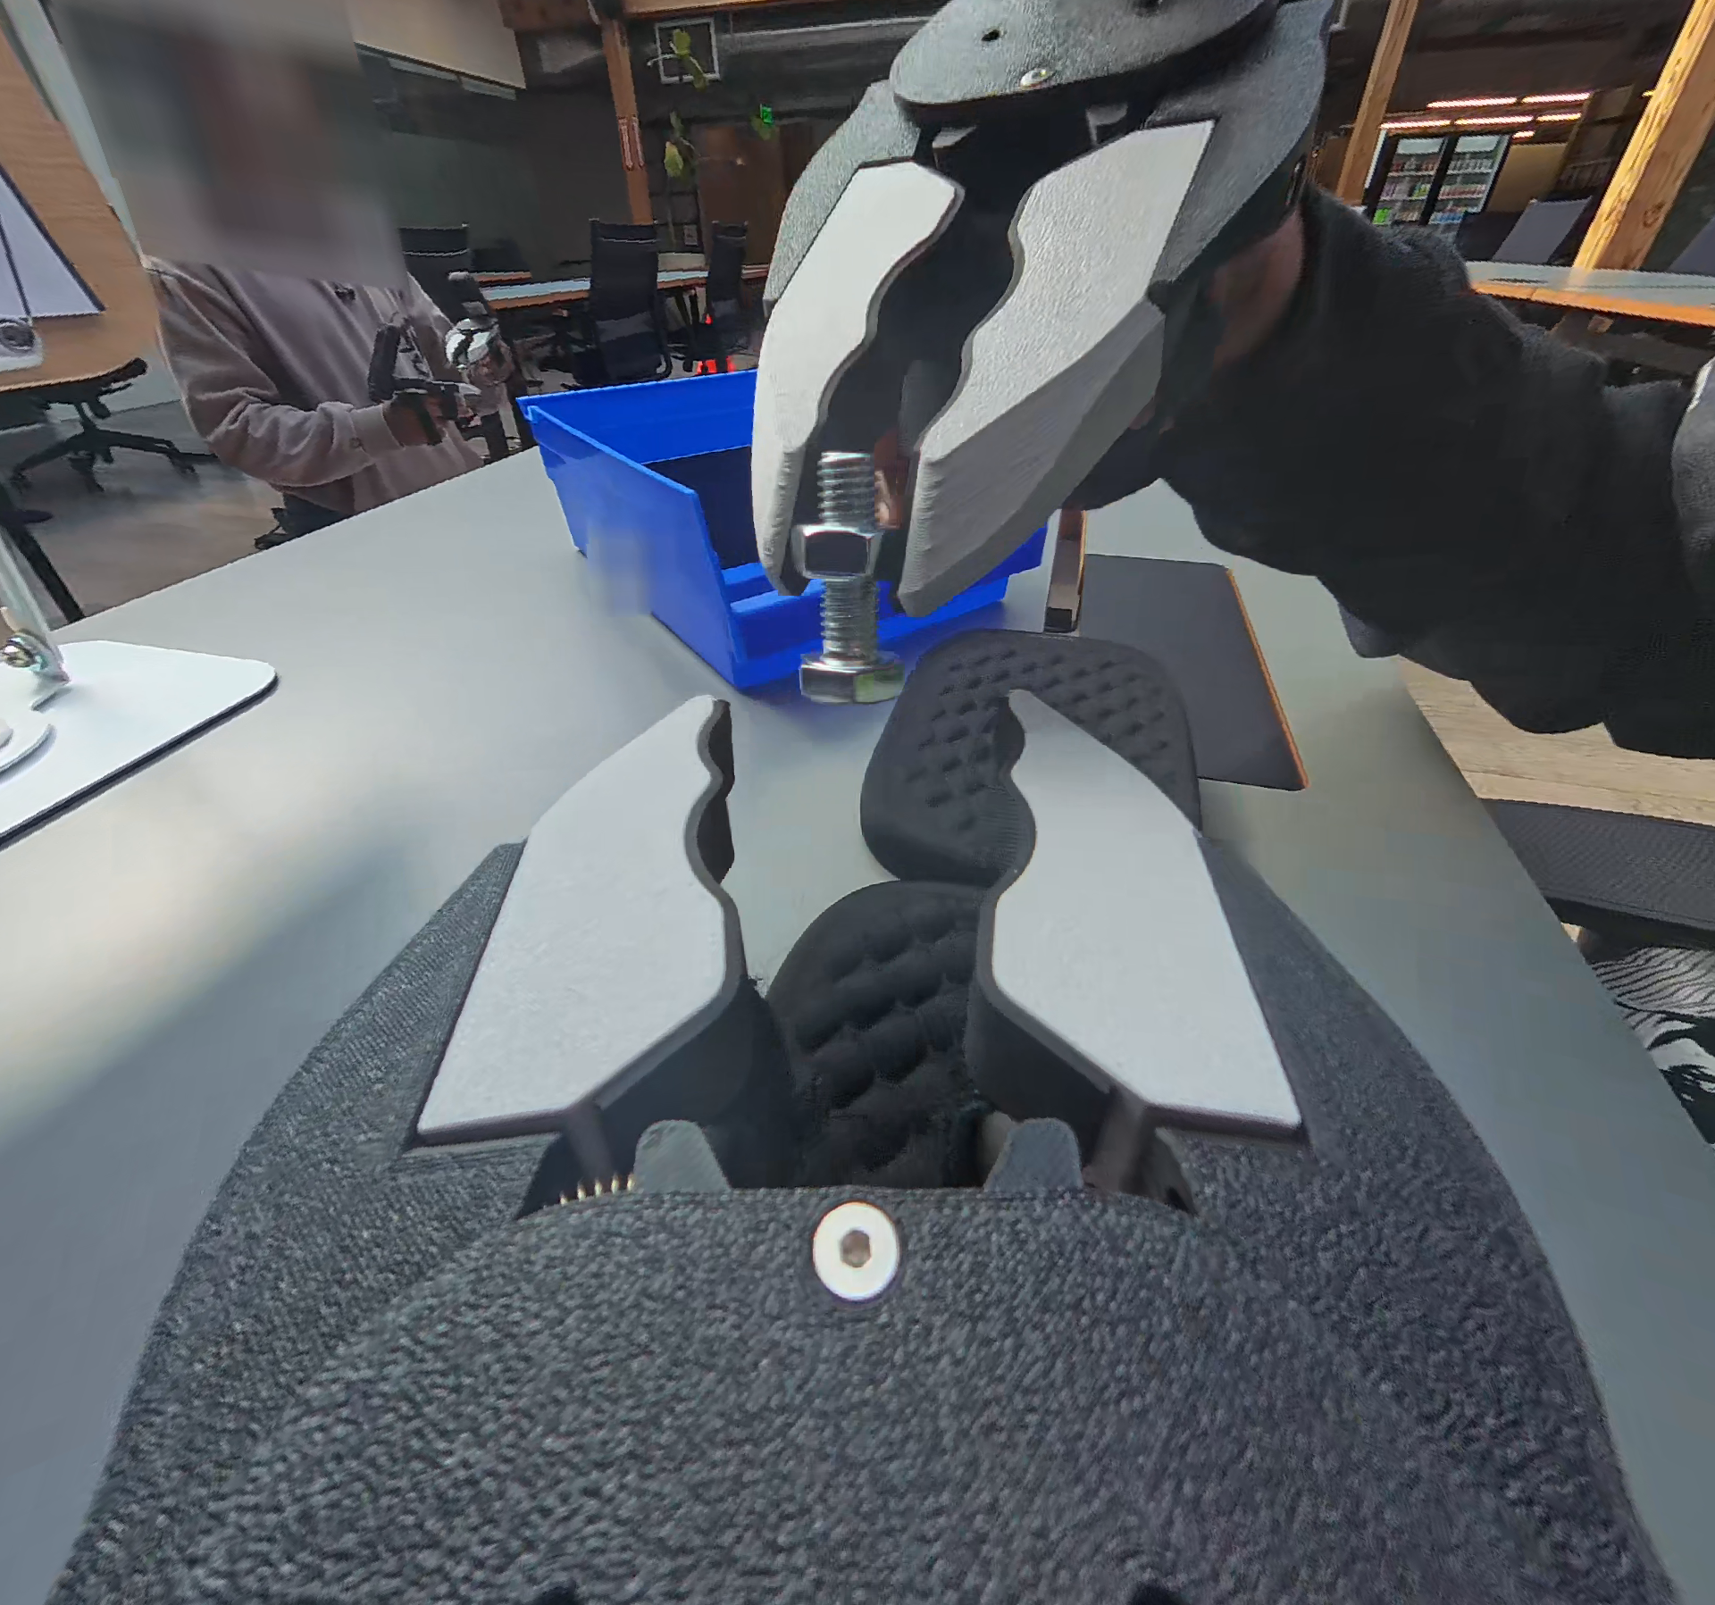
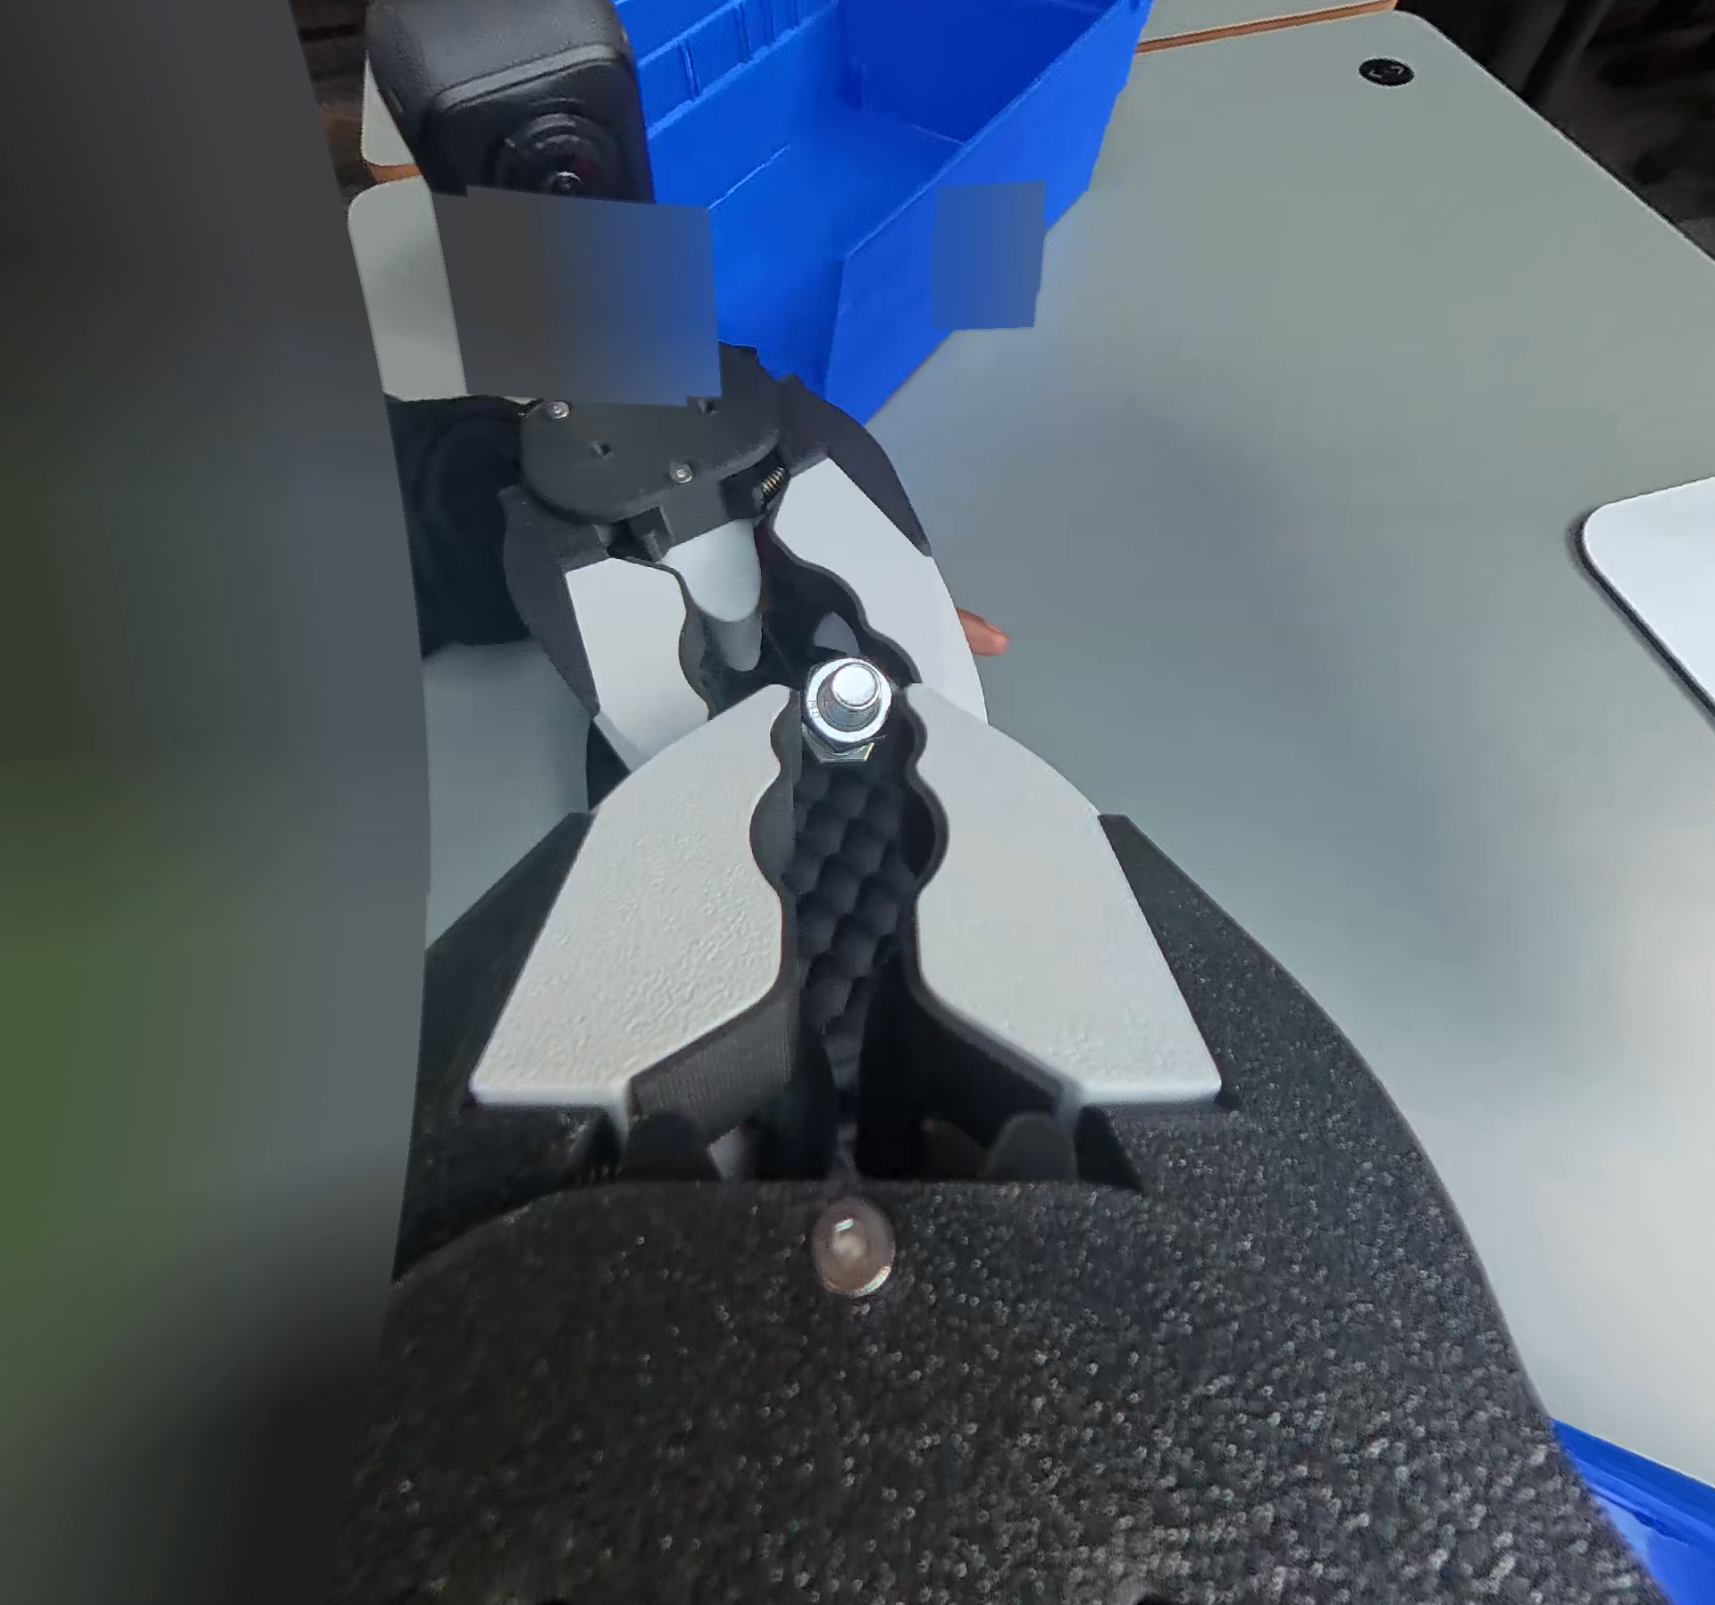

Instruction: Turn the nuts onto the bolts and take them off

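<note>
Left wrist view: the left tongs [image 1: 868, 730] stand wide open and hold nothing. Straight ahead of their tips, just beyond them, the bolt [image 1: 846, 609] stands upright on the grey surface [image 1: 371, 679], head down, its long axis vertical. The nut [image 1: 838, 551] sits partway down the thread. The right tongs [image 1: 849, 563] come down from above, tips pointing at the surface, and appear closed on the nut's flats. A blue bin [image 1: 668, 503] stands behind the bolt.

Right wrist view: the right tongs [image 2: 846, 725] look down along the bolt [image 2: 852, 690], so the thread end shows as a bright disc between the tips. The tips grip the nut [image 2: 835, 739]. The left tongs [image 2: 789, 651] lie just beyond, open, fingers either side of the bolt's base without clear contact. The blue bin [image 2: 928, 122] stands farther off, apparently empty.

Judgement: the coming turn runs about the vertical axis. The right tongs are on the nut; the left tongs are nearest the head and probably need to close on it to stop the bolt spinning.
</note>
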Tool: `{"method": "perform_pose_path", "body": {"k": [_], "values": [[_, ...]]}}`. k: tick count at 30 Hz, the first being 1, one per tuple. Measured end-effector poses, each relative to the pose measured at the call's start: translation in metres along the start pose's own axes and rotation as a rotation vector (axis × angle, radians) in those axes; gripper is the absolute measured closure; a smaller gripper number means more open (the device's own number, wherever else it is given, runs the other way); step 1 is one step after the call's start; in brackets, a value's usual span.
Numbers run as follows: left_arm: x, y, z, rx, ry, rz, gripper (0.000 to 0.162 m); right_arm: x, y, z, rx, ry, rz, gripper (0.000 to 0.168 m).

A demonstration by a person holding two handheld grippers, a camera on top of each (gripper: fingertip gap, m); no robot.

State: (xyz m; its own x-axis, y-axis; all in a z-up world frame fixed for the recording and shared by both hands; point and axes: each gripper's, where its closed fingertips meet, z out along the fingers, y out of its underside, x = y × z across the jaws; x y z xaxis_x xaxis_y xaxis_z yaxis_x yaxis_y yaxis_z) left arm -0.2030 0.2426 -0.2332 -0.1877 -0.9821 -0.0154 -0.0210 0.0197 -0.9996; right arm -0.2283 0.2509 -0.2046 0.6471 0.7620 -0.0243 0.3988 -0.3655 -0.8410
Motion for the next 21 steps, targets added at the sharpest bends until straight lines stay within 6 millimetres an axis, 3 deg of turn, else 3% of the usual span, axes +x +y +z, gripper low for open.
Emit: {"method": "perform_pose_path", "body": {"k": [8, 21], "values": [[0.015, 0.002, 0.003, -0.015, 0.080, 0.004, 0.115, -0.011, 0.005, 0.001, -0.040, -0.064, -0.064, 0.151], [-0.002, 0.006, 0.006, -0.042, -0.069, 0.021, 0.128, 0.000, 0.010, 0.012, -0.059, 0.075, -0.040, 0.151]]}}
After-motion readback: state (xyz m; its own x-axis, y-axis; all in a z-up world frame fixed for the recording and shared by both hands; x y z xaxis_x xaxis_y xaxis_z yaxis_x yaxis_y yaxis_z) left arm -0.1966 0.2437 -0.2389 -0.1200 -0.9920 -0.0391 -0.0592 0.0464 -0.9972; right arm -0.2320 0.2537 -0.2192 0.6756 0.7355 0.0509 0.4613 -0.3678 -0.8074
